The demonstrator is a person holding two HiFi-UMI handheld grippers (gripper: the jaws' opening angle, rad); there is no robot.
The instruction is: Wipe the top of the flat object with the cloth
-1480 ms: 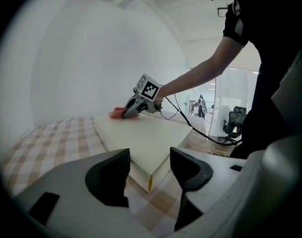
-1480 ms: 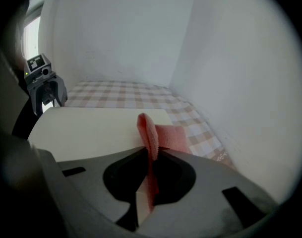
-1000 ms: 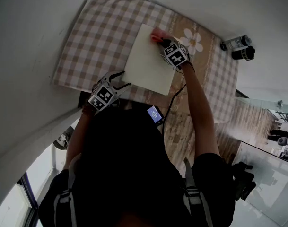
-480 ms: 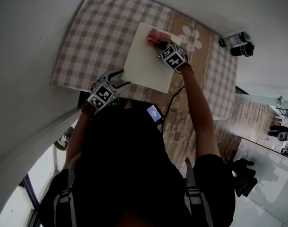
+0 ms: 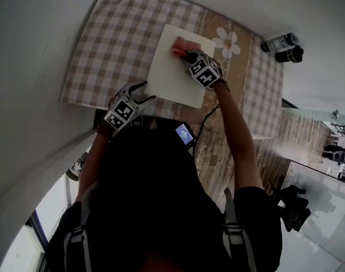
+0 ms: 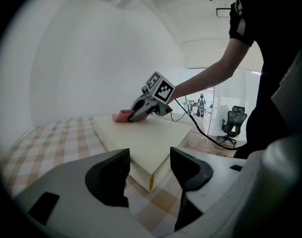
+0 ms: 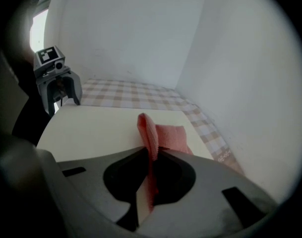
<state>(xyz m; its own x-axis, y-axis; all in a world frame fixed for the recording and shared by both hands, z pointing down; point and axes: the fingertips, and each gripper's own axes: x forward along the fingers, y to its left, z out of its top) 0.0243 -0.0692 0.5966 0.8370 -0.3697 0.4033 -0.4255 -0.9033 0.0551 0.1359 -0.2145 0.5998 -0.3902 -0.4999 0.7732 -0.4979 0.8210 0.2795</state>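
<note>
Nearest the person, the left gripper (image 5: 143,95) is hovering over the near edge of the checked tablecloth (image 5: 113,35). Its jaws are standing apart with nothing between them. The near corner of the flat object (image 5: 171,75), a thick cream slab, is lying just ahead of them, probably untouched, though the angle is poor.

The slab is resting flat on the table, and its longer side seems to be running away from the person. Most of its top is lying bare between the two grippers.

Farther out, the right gripper (image 5: 185,54) is reaching across to the slab's far end. Its jaws are pinching the pink cloth (image 7: 169,135) — a fold is standing up between them while the rest is trailing on the cream surface near the far corner.

So the cloth is sitting at the far end, and the bare top is stretching back toward the person. By my reading, the wipe is calling for the right arm to draw the cloth nearward along the slab; the left is too far from the cloth to help.

Beyond the table, two dark bottles (image 5: 285,47) are lying by the wall.
</note>
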